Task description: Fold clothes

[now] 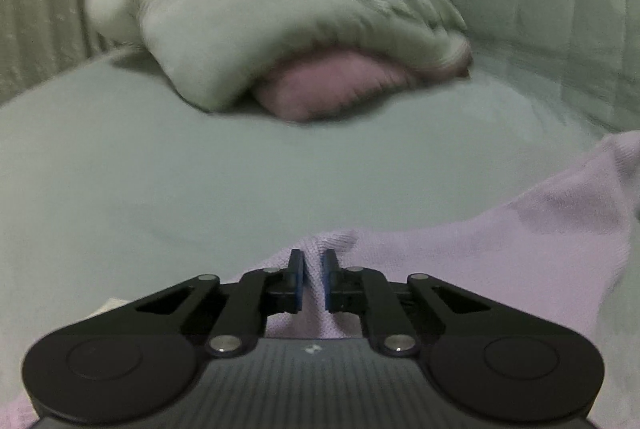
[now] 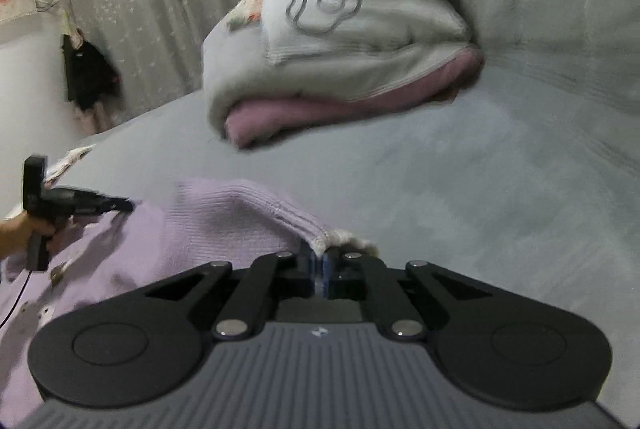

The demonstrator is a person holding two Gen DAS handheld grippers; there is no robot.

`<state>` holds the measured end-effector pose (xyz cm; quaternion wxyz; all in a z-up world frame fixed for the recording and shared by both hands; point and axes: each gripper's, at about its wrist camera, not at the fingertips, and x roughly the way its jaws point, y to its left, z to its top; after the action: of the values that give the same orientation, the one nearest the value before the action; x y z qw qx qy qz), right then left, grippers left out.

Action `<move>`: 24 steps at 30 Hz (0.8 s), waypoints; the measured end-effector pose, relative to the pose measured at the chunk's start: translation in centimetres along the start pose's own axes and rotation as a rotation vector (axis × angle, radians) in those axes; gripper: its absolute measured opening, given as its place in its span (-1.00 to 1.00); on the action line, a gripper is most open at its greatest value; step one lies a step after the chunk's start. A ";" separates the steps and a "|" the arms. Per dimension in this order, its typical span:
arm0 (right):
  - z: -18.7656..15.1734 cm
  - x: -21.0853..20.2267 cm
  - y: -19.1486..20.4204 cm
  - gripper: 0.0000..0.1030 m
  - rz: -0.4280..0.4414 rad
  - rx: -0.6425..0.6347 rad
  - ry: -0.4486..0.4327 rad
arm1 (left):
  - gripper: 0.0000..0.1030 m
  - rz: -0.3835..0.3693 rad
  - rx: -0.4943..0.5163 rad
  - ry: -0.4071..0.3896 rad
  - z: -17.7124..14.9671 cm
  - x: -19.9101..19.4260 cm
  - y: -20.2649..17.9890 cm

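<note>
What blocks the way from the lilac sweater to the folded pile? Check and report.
Nothing visible does. Bare grey sheet lies between the lilac sweater and the folded pile. Both grippers are already shut on the sweater: the right gripper on its cuff, the left gripper on another edge.

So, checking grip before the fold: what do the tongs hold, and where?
Both tongs, left and right, pinch the lilac sweater at its edge.

Dim, flat indoor light with a grey-green cast; soft shadows only. The pile of folded clothes (image 1: 280,29) at upper centre is smeared by motion blur. Fisheye bending and dark vignetting mark the frame corners.
</note>
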<state>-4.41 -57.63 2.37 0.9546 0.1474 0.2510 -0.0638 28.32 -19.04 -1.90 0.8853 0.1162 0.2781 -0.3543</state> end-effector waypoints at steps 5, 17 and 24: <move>3.5 3.7 -1.8 -0.94 -0.165 0.002 0.153 | -0.85 0.131 0.039 -0.019 -0.6 2.7 -2.6; 1.5 9.3 -7.8 0.00 -0.281 0.206 0.230 | -0.75 0.268 0.152 0.007 -0.9 4.7 -5.1; -0.6 12.7 -5.4 -0.68 -0.242 0.148 0.208 | -0.84 0.299 0.190 -0.020 -1.4 4.8 -6.0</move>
<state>5.26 -63.17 -5.86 0.8953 0.1920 0.3589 -0.1809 26.43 -25.54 -5.83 0.9158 0.2358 0.2140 -0.2447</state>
